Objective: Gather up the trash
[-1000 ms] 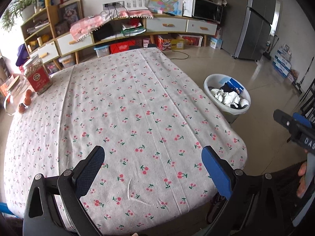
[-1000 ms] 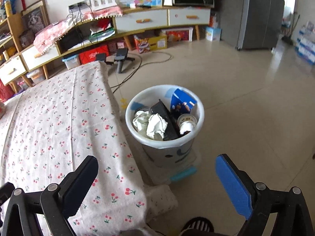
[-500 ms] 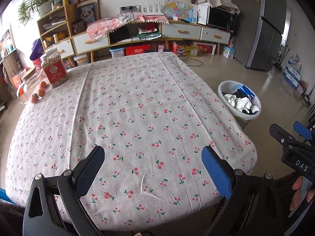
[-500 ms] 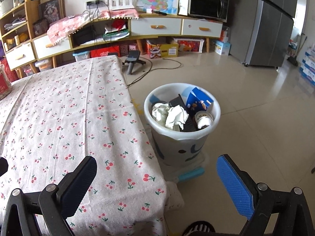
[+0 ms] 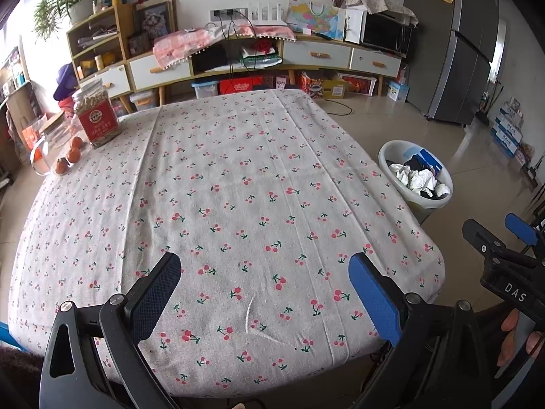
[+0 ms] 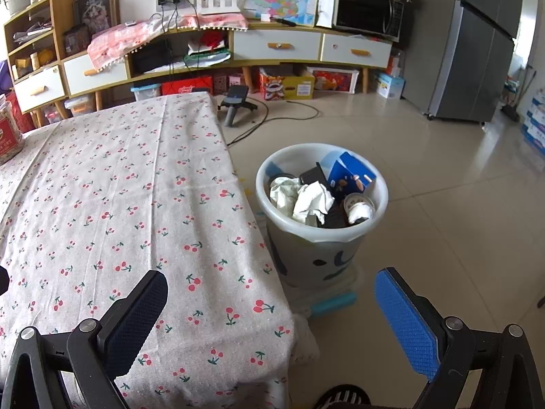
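Worktop (image 5: 238, 170) in cherry cloth | left claw (image 5: 264, 293) wide, empty, over near edge | right claw (image 6: 269, 310) wide, empty, over near right corner | bin (image 6: 322, 235) on floor beside right edge, full of trash (image 6: 306, 197)

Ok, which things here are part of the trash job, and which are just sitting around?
Part of the job:
- bin on the floor beside the table
- crumpled paper, blue box and cup already in it
- left gripper and right gripper, both open and holding nothing

Just lying about:
- jar and oranges at the table's far corner
- tablecloth
- fridge, microwave
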A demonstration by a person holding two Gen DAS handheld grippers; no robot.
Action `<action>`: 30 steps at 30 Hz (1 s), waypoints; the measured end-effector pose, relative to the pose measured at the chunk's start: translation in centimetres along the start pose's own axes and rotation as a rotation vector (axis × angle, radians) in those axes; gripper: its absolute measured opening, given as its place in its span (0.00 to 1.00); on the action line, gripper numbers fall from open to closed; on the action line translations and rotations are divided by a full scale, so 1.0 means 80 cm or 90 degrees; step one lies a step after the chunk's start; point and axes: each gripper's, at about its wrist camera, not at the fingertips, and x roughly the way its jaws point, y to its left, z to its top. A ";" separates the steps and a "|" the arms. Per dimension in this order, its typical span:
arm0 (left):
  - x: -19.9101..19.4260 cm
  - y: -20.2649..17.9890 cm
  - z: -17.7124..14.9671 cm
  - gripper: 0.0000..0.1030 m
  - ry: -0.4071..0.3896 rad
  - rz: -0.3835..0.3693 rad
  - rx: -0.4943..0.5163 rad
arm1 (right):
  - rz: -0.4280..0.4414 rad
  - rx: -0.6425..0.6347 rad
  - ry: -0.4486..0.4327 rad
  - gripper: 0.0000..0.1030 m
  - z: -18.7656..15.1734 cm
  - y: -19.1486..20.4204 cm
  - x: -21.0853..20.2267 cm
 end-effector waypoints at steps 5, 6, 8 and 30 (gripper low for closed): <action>0.000 0.000 -0.001 0.97 0.000 -0.001 0.000 | 0.000 -0.001 0.001 0.97 0.000 -0.001 0.000; -0.001 0.000 -0.001 0.97 0.000 -0.001 0.000 | 0.000 -0.002 0.000 0.97 -0.001 -0.001 -0.001; -0.001 -0.001 -0.001 0.97 0.000 -0.002 0.000 | 0.000 -0.001 0.000 0.97 -0.001 -0.001 -0.001; -0.001 -0.003 -0.003 0.97 0.001 -0.003 0.007 | 0.006 0.009 0.005 0.97 0.001 -0.002 0.000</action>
